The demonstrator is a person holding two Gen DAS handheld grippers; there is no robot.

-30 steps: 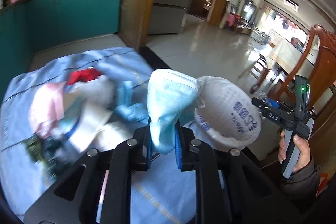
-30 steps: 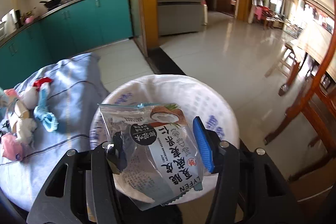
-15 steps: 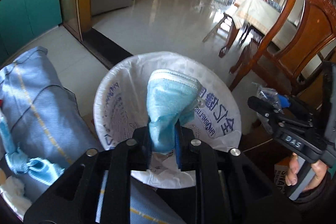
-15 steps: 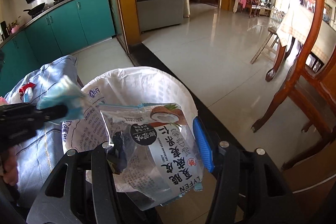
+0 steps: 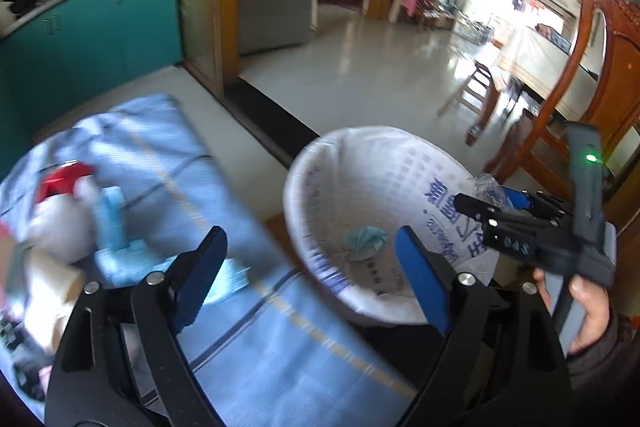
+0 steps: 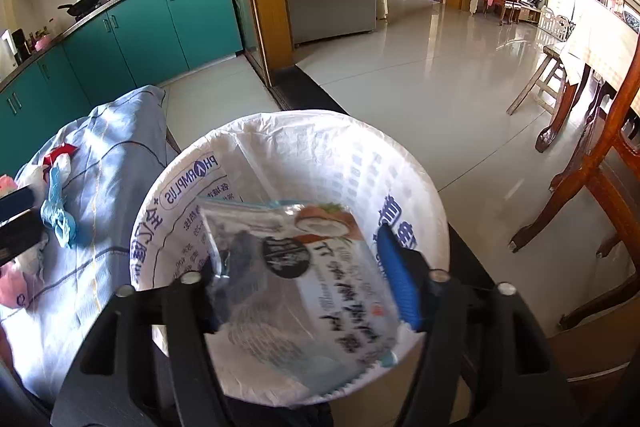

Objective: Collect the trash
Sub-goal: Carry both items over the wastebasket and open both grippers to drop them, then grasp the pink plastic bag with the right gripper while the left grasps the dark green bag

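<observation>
A bin lined with a white printed bag [image 5: 400,163] [image 6: 400,179] stands beside a table under a blue cloth [image 5: 248,339] [image 6: 112,195]. My left gripper [image 5: 312,267] is open and empty above the gap between cloth and bin. A blue face mask [image 5: 366,238] lies inside the bin. My right gripper [image 6: 304,279] is over the bin, its jaws wide, with a coconut snack packet [image 6: 312,279] between them, hanging from the left finger. The right gripper also shows in the left wrist view [image 5: 500,205].
More trash lies on the cloth at left: a red scrap [image 5: 64,179], white tissue [image 5: 60,227], a blue mask [image 6: 58,215] and pink pieces [image 6: 12,283]. Wooden chairs [image 6: 592,163] and a dining table [image 5: 540,67] stand to the right. Teal cabinets [image 6: 132,27] are behind.
My left gripper has opened and dropped the blue mask into the bin, then swung back left towards the table. My right gripper has moved further over the bin with the packet.
</observation>
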